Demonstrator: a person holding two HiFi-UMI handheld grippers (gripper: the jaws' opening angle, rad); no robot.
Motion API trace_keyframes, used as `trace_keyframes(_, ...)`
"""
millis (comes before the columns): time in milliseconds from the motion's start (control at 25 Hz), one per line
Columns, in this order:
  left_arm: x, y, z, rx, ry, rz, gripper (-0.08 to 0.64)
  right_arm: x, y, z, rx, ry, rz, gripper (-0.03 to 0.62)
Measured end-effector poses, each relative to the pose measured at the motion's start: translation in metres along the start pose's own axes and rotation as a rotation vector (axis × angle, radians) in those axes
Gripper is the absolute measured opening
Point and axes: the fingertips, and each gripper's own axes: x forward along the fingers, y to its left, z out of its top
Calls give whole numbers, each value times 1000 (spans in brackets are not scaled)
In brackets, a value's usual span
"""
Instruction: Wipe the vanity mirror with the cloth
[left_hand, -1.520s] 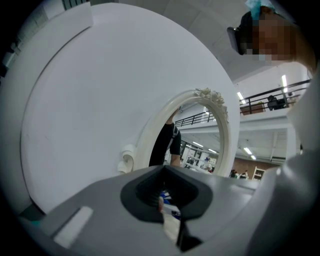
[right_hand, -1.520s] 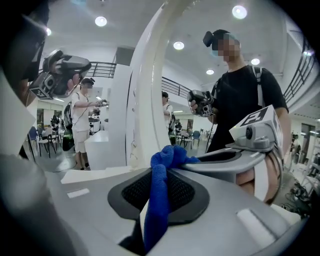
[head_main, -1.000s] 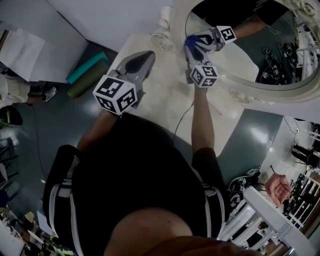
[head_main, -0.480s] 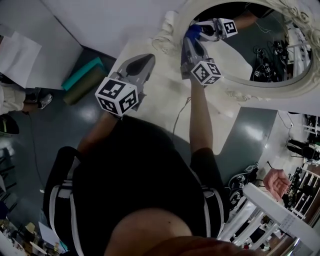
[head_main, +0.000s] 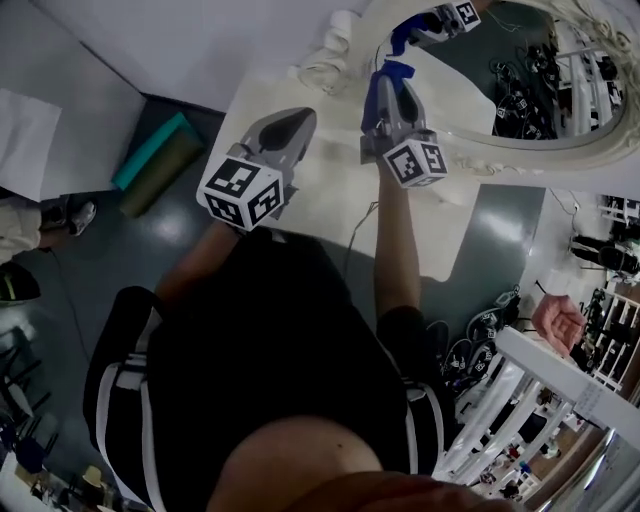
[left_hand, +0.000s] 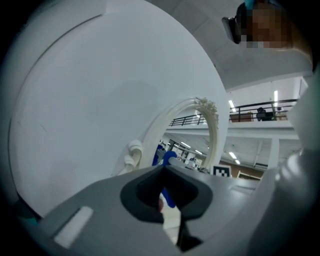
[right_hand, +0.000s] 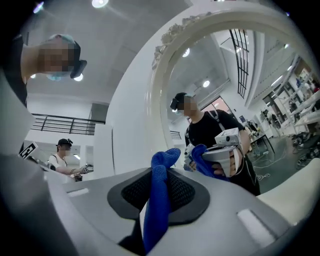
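Observation:
The oval vanity mirror (head_main: 520, 70) stands in an ornate white frame (head_main: 470, 165) at the table's far right. My right gripper (head_main: 385, 85) is shut on a blue cloth (head_main: 383, 78), whose tip is up by the frame's left edge. In the right gripper view the cloth (right_hand: 158, 195) runs up between the jaws of the right gripper (right_hand: 160, 172). A small gap separates its tip from its reflection in the glass (right_hand: 215, 130). My left gripper (head_main: 287, 128) hovers shut and empty over the table, left of the mirror. From the left gripper (left_hand: 164, 169) the frame (left_hand: 212, 120) shows ahead.
The cream table top (head_main: 330, 195) carries a thin cable (head_main: 362, 228). A teal roll and a dark roll (head_main: 160, 150) lie on the floor to the left. White railings (head_main: 540, 400) and another person's hand (head_main: 557, 322) are at the right. A white wall panel (head_main: 200, 40) is behind.
The right gripper with the cloth has slid along the mirror's left edge, and the gap to its reflection has widened. The left gripper has stayed about where it was.

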Motion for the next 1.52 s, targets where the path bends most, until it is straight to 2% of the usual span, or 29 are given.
trace_keyframes(160, 8, -9, -19, 9, 12, -62, 11, -40, 1, 9, -41, -49, -97, 74)
trace_keyframes(360, 23, -30, -19, -18, 16, -192, 11, -72, -1, 25, -114, -70, -245, 74)
trace_keyframes(480, 31, -44, -23, -4, 40, -223, 11, -92, 1, 33, -139, -67, -316, 74)
trace_keyframes(720, 47, -83, -54, 42, 45, -244, 11, -160, -16, 23, -132, -73, -432, 74)
trace_keyframes(920, 54, -102, -53, 79, 51, -220, 11, -190, -19, 32, -103, -102, -505, 74)
trace_keyframes(1080, 59, -115, -59, 111, 44, -203, 11, -216, -21, 29, -110, -84, -548, 74)
trace_keyframes(1240, 63, -134, -74, 141, 47, -209, 11, -249, -26, 25, -116, -76, -574, 74)
trace_keyframes(1520, 58, -173, -96, 166, 44, -200, 11, -301, -19, 21, -83, -73, -569, 74)
